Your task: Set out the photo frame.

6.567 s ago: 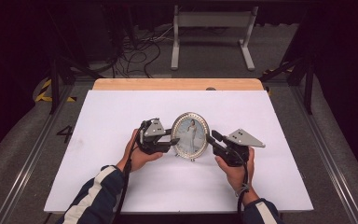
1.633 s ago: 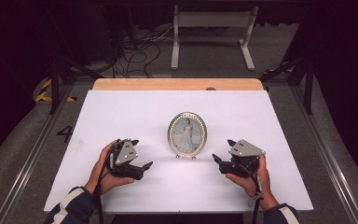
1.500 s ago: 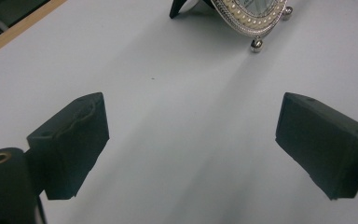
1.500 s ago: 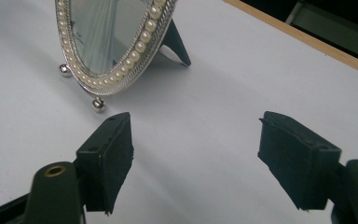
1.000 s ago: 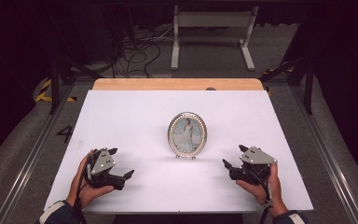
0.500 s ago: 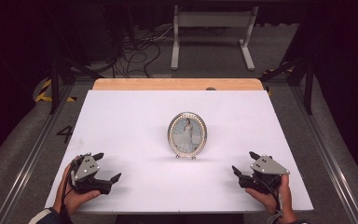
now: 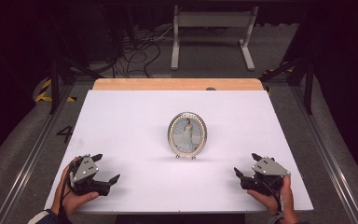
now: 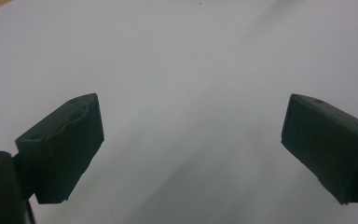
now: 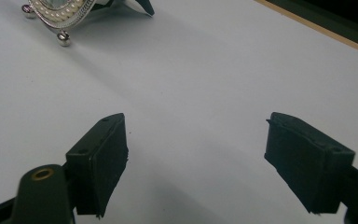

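An oval silver picture frame with a pearl-studded rim stands upright in the middle of the white table. Its lower rim and small feet appear at the top left of the right gripper view. My left gripper rests near the table's front left corner, open, with bare white surface between its jaws. My right gripper sits near the front right corner, also open and holding nothing. Both are well away from the picture frame.
A wooden strip runs along the table's far edge. Beyond it lie cables and a grey metal stand on the floor. Metal rails flank the table on both sides.
Both grippers let go of the picture frame and drew back toward the front corners, the left one leftward and the right one rightward. The frame stays standing at the centre.
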### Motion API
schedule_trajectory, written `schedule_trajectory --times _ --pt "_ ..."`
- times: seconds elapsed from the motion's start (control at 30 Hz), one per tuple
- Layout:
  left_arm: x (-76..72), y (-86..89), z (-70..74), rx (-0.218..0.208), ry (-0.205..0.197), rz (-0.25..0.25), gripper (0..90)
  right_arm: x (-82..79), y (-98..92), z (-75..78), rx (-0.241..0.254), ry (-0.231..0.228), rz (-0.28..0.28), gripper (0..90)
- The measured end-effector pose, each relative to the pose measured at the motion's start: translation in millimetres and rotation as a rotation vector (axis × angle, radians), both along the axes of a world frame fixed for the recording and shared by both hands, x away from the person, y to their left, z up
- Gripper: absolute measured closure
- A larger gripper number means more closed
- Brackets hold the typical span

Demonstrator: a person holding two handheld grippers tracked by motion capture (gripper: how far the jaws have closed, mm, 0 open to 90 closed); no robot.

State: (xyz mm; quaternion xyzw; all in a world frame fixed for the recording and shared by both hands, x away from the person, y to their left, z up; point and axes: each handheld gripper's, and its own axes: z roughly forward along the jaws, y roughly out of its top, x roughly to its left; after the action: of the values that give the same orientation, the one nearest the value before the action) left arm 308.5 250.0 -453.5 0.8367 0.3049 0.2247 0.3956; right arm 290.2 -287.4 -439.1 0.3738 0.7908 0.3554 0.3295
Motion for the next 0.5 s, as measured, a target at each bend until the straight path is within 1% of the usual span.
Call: schedule_trajectory --times 0.1,0.17,0.2,0.27,0.3,0.37,0.5 --pt "0.1 0.2 0.1 -0.014 -0.003 0.008 6.1 -1.8 -1.7 3.0 0.017 -0.013 -0.011 20.9" --pt "0.2 0.3 -0.2 -0.007 -0.002 0.008 6.1 -2.6 -2.4 4.2 0.019 -0.031 -0.029 20.9" --pt "0.4 0.6 -0.2 -0.002 -0.003 0.006 6.0 -2.3 -3.0 4.8 0.024 -0.031 -0.029 20.6" --pt "0.2 0.7 -0.1 -0.010 -0.005 0.012 5.9 -1.3 -4.0 5.6 0.034 -0.034 -0.029 20.4" --pt "0.6 0.7 0.0 -0.007 -0.007 0.009 6.0 -1.0 -4.0 5.2 0.036 -0.030 -0.028 20.4" --pt "1.5 -0.3 -0.4 -0.006 -0.003 0.011 6.0 -0.7 -3.7 3.9 0.027 -0.026 -0.026 20.3" --pt "2.7 -2.0 -1.1 0.004 0.002 0.007 6.0 -0.7 -4.2 3.4 0.029 -0.026 -0.024 20.1"
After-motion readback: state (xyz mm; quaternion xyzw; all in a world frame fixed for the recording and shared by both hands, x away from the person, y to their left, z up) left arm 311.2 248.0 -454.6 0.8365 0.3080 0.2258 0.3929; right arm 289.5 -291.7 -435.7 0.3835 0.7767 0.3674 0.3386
